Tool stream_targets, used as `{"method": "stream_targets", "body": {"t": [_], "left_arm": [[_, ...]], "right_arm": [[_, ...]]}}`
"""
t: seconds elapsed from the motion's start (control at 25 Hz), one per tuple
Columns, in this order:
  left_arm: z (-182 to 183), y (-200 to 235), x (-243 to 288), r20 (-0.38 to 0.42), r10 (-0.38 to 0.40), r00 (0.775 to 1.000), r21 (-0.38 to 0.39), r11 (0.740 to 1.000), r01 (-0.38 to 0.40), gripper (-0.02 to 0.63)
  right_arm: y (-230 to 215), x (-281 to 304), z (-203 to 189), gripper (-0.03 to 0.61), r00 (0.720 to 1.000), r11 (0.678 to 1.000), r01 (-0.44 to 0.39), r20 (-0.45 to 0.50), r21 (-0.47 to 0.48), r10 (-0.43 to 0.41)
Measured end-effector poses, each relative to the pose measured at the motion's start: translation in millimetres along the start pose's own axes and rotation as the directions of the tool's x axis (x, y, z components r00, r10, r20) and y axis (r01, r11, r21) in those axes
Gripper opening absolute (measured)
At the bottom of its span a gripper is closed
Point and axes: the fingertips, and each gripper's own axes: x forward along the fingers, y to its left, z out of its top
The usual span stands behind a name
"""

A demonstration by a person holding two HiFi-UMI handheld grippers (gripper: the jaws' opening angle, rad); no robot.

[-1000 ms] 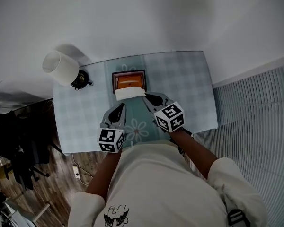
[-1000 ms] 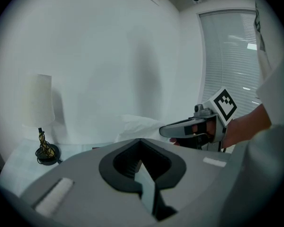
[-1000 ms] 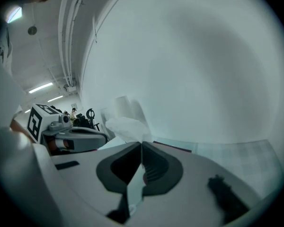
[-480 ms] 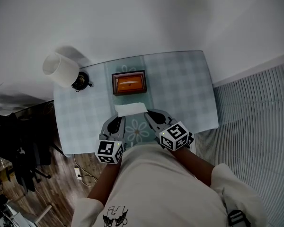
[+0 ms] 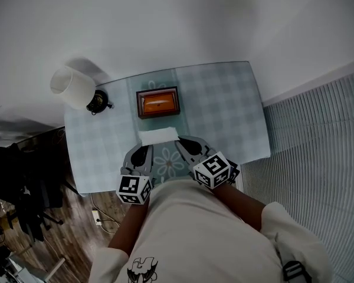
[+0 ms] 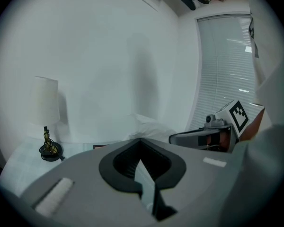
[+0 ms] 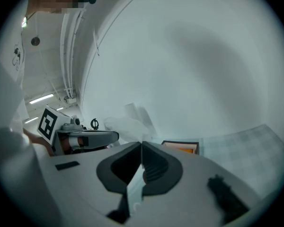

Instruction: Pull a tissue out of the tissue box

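The tissue box (image 5: 157, 102), a dark frame with an orange top, stands at the middle of the checked table (image 5: 224, 105). A white tissue (image 5: 159, 136) hangs flat in the air nearer to me, clear of the box. My left gripper (image 5: 143, 148) is shut on its left edge and my right gripper (image 5: 181, 141) is shut on its right edge. In the left gripper view the tissue (image 6: 151, 125) bunches just past the closed jaw tips of the left gripper (image 6: 141, 139). The right gripper view shows the tissue (image 7: 128, 124) ahead of the right gripper (image 7: 142, 144), with the box (image 7: 182, 148) behind.
A white-shaded lamp (image 5: 71, 87) on a dark base stands at the table's far left corner. The wall runs behind the table, white slatted blinds (image 5: 318, 152) on the right, and wooden floor with cables lies at the lower left.
Both grippers drew back toward me with the tissue, which came away from the box top. Over the last half second they hardly moved.
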Motion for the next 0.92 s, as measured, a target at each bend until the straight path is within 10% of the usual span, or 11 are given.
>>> {"method": "stream_targets", "body": {"t": [0.92], "left_arm": [[-5,-5,5,-0.013,-0.018,1.000,-0.009,1.000,0.018,0.006]], "right_arm": [[-13,2,-7,0.012,0.999,0.999,0.031,-0.029,0.025,-0.030]]}}
